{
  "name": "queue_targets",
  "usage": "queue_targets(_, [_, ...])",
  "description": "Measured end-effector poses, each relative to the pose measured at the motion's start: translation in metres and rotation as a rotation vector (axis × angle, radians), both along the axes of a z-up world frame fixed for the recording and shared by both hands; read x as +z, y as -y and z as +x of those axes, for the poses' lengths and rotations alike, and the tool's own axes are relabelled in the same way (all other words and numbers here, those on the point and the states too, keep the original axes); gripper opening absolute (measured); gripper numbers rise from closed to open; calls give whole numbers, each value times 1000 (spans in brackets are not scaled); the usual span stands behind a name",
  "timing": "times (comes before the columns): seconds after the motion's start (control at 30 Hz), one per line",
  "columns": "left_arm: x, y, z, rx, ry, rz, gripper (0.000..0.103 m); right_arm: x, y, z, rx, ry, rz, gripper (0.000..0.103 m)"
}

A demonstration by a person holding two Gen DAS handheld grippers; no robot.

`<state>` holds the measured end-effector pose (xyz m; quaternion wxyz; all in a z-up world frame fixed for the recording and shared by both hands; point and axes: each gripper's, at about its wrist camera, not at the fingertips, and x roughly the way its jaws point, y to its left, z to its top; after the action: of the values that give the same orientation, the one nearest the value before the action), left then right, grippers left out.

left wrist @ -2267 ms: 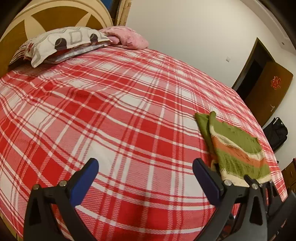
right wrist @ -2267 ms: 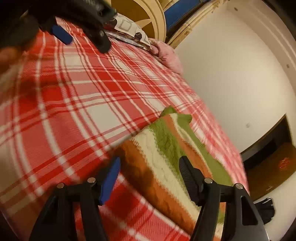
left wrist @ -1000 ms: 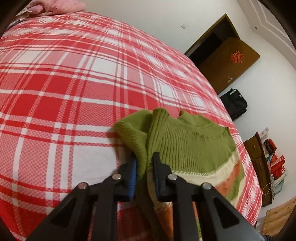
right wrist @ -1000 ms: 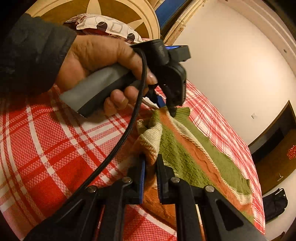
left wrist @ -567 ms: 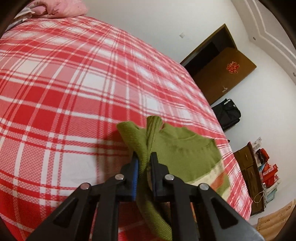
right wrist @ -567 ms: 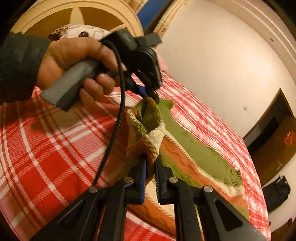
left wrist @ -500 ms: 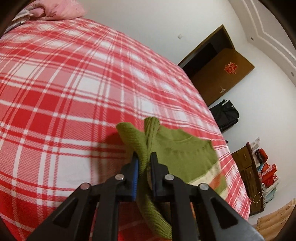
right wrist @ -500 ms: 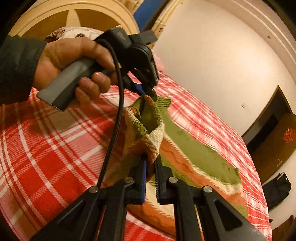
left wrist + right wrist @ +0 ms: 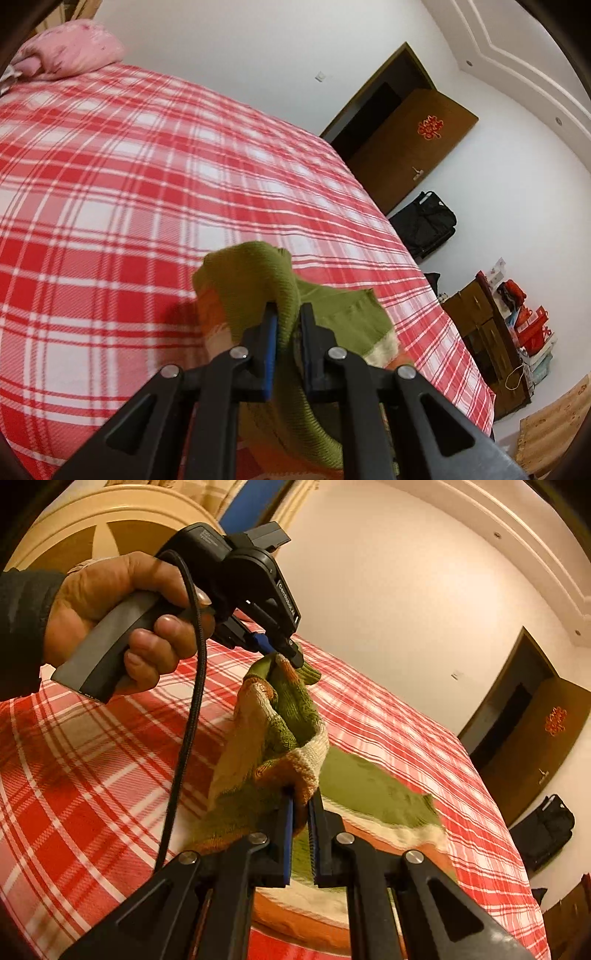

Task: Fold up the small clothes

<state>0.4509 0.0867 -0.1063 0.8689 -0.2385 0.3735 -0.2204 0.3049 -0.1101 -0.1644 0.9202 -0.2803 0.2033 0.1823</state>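
On the bed point(image 9: 110, 192), with its red and white checked cover, lies a small knitted sweater point(image 9: 373, 794) in green, orange and cream stripes. One side of it is lifted up in the air. The other side rests flat on the cover.

The left hand-held gripper point(image 9: 286, 332) is pinched tight on a green bit of the sweater point(image 9: 255, 280). In the right view you can see this left hand-held gripper point(image 9: 284, 651) up high, with the person's hand point(image 9: 122, 624) around its grey handle and a black cable point(image 9: 184, 720) hanging down from it. The right hand-held gripper point(image 9: 301, 812) is also pinched tight, on the striped edge lower down. So both hold the same side of the sweater, one at each end of it.

This looks like the fold step. The lifted side has to go over the flat part.

Next, I think both hand-held grippers should carry the lifted side across together and keep level with each other. Then they should lay it down so the edges match, and only then let go. If one lets go too soon, the knit may flop and bunch up.

A pink pillow point(image 9: 70, 48) sits at the far end of the bed.
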Motion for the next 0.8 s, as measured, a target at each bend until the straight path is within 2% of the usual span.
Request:
queue_targets(0.2, [19, 36, 6, -20, 37, 32, 11, 6, 23, 5, -52, 22, 46, 6])
queue_targets(0.43, [29, 90, 20, -82, 49, 63, 11, 12, 56, 14, -120, 5, 96, 6])
queue_targets(0.8, [28, 170, 42, -181, 49, 89, 11, 15, 103, 18, -222, -41, 133, 6])
